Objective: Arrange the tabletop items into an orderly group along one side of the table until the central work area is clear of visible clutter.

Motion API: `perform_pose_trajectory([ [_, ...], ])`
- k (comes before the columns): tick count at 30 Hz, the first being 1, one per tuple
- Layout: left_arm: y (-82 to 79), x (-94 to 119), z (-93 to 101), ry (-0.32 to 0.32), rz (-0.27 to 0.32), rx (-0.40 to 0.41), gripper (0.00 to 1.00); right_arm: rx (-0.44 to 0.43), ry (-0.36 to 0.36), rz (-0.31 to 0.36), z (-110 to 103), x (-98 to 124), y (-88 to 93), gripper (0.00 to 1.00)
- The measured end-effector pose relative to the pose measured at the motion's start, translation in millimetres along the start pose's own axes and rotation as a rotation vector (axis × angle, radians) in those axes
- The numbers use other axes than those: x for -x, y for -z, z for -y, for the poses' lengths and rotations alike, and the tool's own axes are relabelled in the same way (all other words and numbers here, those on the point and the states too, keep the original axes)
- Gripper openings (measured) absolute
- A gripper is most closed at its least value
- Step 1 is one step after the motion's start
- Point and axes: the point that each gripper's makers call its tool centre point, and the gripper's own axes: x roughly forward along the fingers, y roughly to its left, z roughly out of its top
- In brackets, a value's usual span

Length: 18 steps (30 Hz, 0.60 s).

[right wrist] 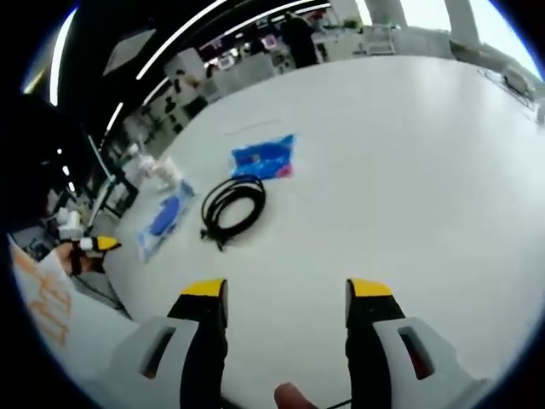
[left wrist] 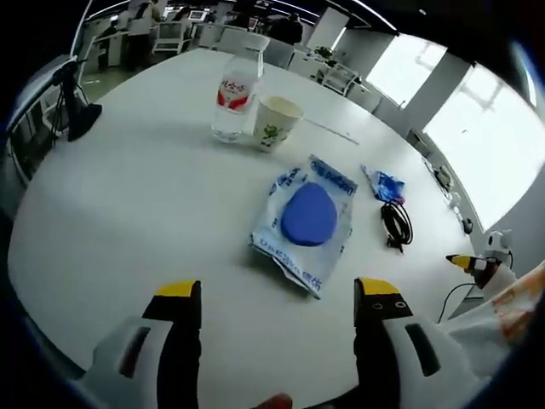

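Left gripper view: fingers (left wrist: 279,311) wide apart, empty | right fingers (right wrist: 287,307) wide apart, empty | bare table (right wrist: 409,170) ahead

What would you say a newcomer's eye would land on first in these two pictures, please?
Probably the clear packet with a blue oval pad lying mid-table, just ahead of the open left tool. Behind it, a water bottle with a red label stands right beside a paper cup. In the right gripper view, a coiled black cable lies next to a small blue wrapper, ahead of the open right tool.
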Motion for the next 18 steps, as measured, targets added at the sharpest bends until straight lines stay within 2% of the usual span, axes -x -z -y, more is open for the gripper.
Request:
perform_pose_trajectory([
  [11,2.1,-3.6,-1.0,0.000,-0.002,0.011,0.72,-0.003,0.005,0.002,2.6,0.4,-3.1,0.53],
  [18,2.8,-7.7,8.7,0.026,0.017,0.059,0.70,0.028,-0.012,0.014,-2.9,-6.6,-23.3,0.52],
])
